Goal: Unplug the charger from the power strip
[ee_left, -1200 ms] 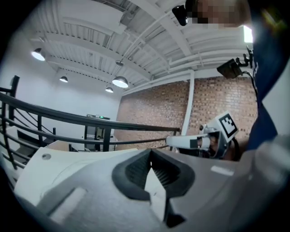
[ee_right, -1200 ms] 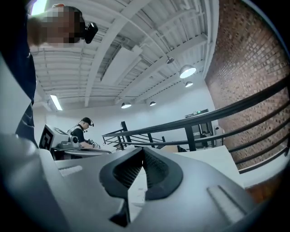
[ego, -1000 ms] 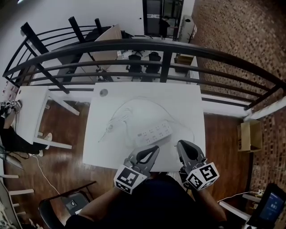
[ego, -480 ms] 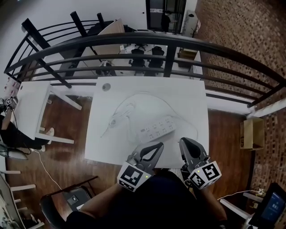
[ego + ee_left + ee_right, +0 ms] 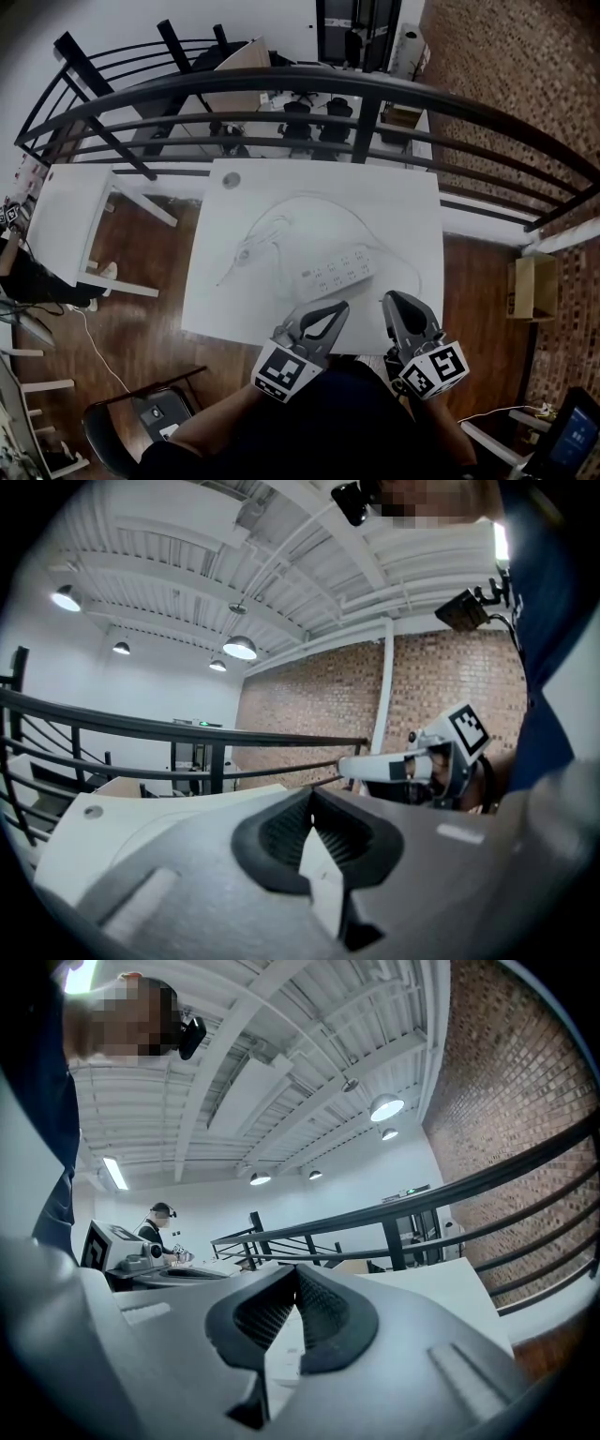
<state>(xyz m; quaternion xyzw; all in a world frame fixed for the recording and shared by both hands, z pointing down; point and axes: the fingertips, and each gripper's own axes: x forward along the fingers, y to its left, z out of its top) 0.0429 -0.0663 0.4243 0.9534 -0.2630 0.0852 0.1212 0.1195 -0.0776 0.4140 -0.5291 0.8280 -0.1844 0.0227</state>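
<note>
- Wooden plank floor in a warm brown lies under a white, matt, rectangular table; a black metal railing of curved round bars runs along its far side, and a rough red brick wall fills the right.
- The power strip, a long white plastic bar with rows of sockets, lies slantwise near the table's middle. Its print is too small to read.
- A thin pale cord loops in a wide arc over the tabletop behind the strip.
- What appears to be the charger, a small white lump with a thin lead, lies just left of the strip. Whether anything sits in a socket is too small to tell.
- The left gripper, grey plastic with ribbed black pads, has its jaws pressed together on nothing, above the table's near edge.
- The right gripper is likewise pressed together and empty, near the strip but apart from it.
- Each gripper carries a cube with black-and-white square markers.
</note>
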